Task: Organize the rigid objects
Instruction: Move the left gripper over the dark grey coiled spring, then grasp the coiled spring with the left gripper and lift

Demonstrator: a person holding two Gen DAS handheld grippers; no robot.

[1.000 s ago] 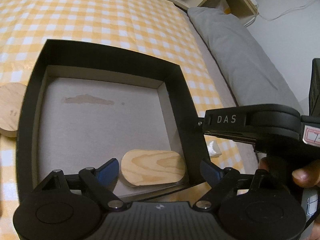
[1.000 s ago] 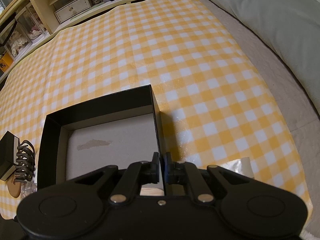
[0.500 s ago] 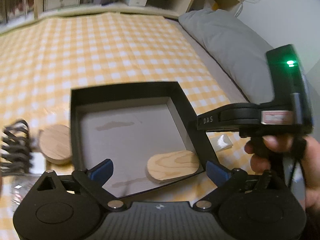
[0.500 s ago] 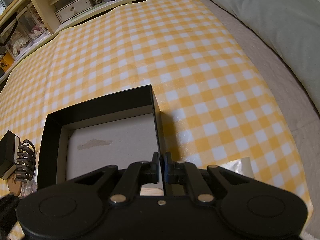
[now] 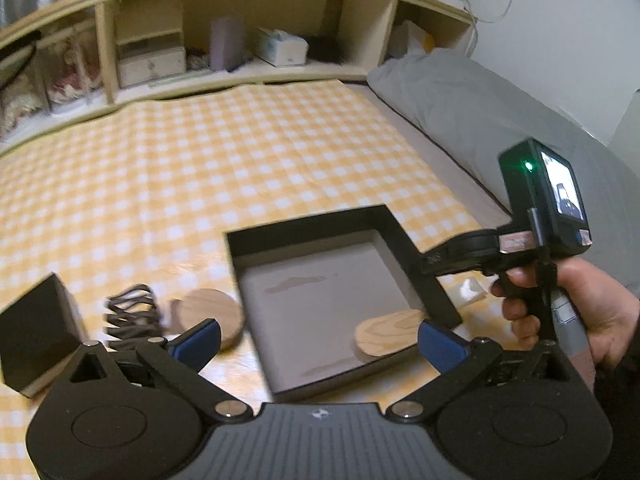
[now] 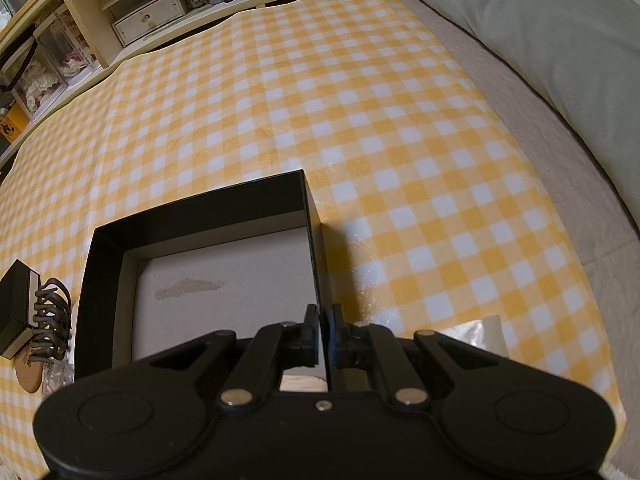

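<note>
progress: early by my read; one oval wood piece [image 5: 386, 332] lies in the black box [image 5: 416, 264], at its near right corner
left to do: round wood disc [image 5: 208, 314], black coiled cord [image 5: 130, 314] and small black case [image 5: 34, 340] sit outside, left of the black box
left gripper [image 5: 316, 340]: mine, jaws wide apart, empty, hanging above the box's near edge; disc just beside my left finger
right gripper [image 6: 324, 334]: jaws clamped on the box's right wall
surface: checked cloth [image 6: 360, 120]
</note>
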